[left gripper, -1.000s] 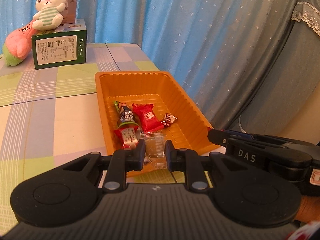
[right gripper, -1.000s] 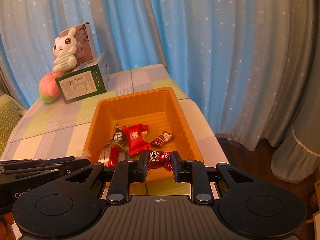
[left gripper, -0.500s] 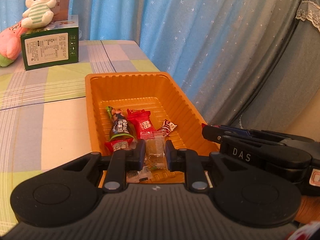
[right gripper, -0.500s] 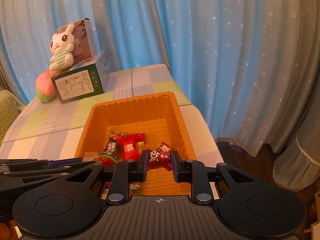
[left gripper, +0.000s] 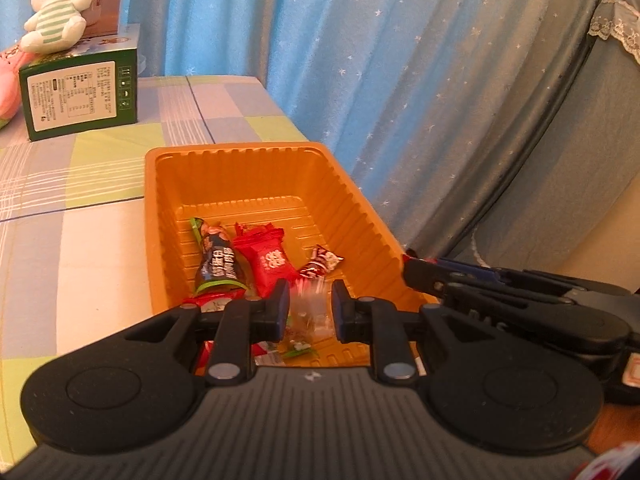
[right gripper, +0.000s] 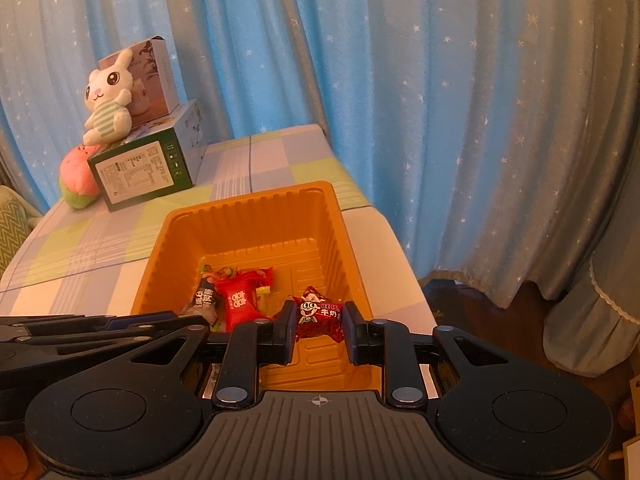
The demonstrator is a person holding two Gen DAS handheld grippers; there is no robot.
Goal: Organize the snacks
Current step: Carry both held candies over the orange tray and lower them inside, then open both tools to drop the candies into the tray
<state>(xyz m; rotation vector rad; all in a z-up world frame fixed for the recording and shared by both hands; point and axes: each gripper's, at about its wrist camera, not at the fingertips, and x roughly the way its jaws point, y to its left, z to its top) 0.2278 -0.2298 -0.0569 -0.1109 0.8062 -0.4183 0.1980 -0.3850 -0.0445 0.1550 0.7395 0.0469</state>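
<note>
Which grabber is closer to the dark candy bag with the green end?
Left. The left gripper, its jaws opening around a clear candy, sits just beside the dark bag. The right gripper, shut on a red candy, is farther across the orange tray.

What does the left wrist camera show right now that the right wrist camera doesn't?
Left wrist only: the left claw opening around a blurred clear-wrapped candy over the tray.

Right wrist only: the right claw shut on a red candy, and a cushion at the far left.

Both: the orange tray, the snacks lying in it, the green box and the plush rabbit.
</note>
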